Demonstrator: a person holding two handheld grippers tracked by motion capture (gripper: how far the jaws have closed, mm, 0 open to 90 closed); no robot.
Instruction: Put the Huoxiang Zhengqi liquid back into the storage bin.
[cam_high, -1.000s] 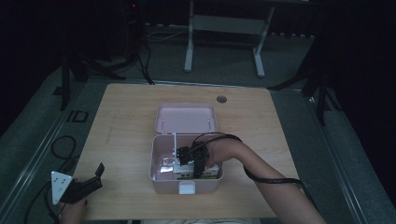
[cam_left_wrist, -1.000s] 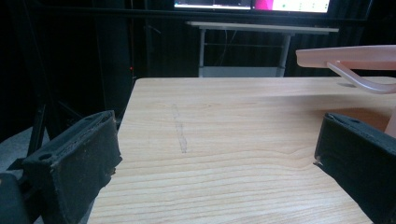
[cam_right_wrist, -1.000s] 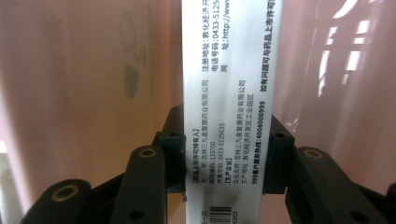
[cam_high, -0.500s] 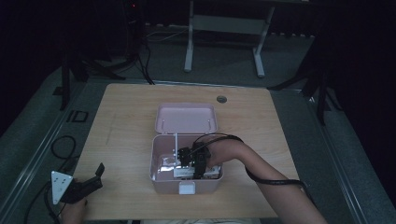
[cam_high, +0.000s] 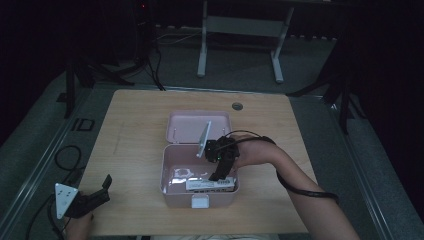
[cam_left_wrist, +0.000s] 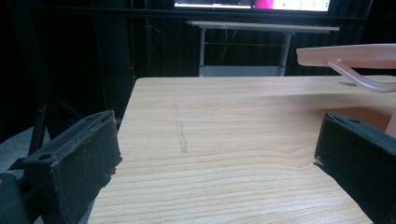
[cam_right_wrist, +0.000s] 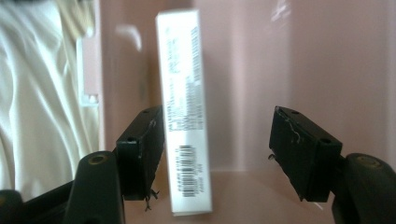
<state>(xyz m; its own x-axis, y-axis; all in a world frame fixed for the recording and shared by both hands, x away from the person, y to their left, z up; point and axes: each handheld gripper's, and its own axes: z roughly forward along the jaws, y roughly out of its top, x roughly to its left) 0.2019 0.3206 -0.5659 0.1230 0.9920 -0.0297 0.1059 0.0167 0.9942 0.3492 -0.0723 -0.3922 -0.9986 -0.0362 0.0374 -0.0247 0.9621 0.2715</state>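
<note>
At the table's (cam_high: 135, 120) near left corner the left gripper (cam_high: 95, 197) rests with its jaws wide apart on nothing, well away from the work. In the middle, the pink box (cam_high: 172, 186) stands open, lid back, with a white carton (cam_high: 210, 185) lying flat along its front wall, long axis across the table. The right gripper (cam_high: 219, 172) hangs just above it, pointing down; its jaws have just been opening and stand parted, the carton (cam_right_wrist: 184, 116) beside one pad but ungripped.
</note>
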